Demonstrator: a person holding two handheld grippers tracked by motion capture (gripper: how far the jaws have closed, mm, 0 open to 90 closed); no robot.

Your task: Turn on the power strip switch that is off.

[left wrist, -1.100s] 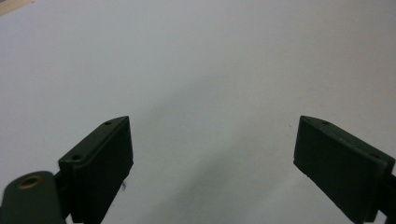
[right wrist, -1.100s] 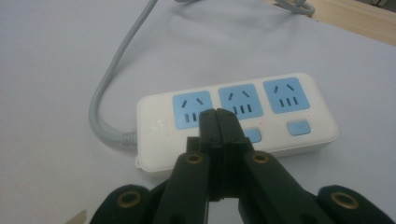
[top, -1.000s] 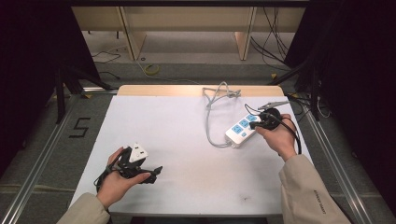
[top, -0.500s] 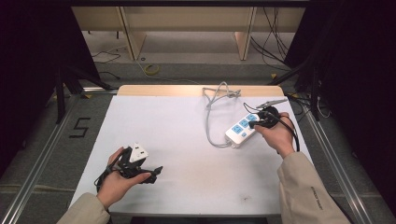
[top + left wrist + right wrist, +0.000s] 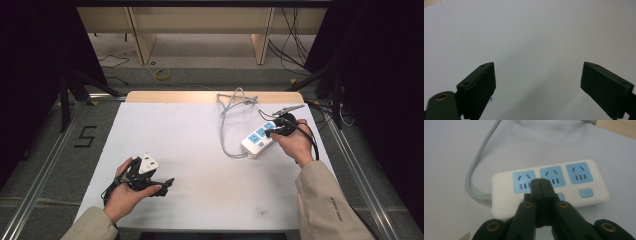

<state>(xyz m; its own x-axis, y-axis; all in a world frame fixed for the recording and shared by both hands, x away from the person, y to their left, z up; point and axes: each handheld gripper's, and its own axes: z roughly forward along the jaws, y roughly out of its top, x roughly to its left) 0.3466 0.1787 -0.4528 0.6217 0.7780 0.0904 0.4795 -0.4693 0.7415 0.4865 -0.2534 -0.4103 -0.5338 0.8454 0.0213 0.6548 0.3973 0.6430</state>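
At the near left of the white table [image 5: 200,150], the left gripper [image 5: 162,184] rests in the person's left hand [image 5: 125,197] with its jaws spread wide over bare surface. Toward the far right lies a white power strip [image 5: 257,138] with blue sockets, its grey cord [image 5: 226,125] looping toward the far edge. The right gripper [image 5: 540,182], jaws pressed together with nothing between them, has its tips over the strip's middle socket.

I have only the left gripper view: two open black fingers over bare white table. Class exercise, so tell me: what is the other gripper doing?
Observer: The right gripper is shut, fingers pressed together, tips over the middle of a white power strip.
Operator: What is on that strip?
Observer: Three blue sockets in a row, with blue switches below; the rightmost switch is in plain view.
Operator: Is it plugged in?
Observer: Cannot tell; its grey cable loops toward the table's far edge.
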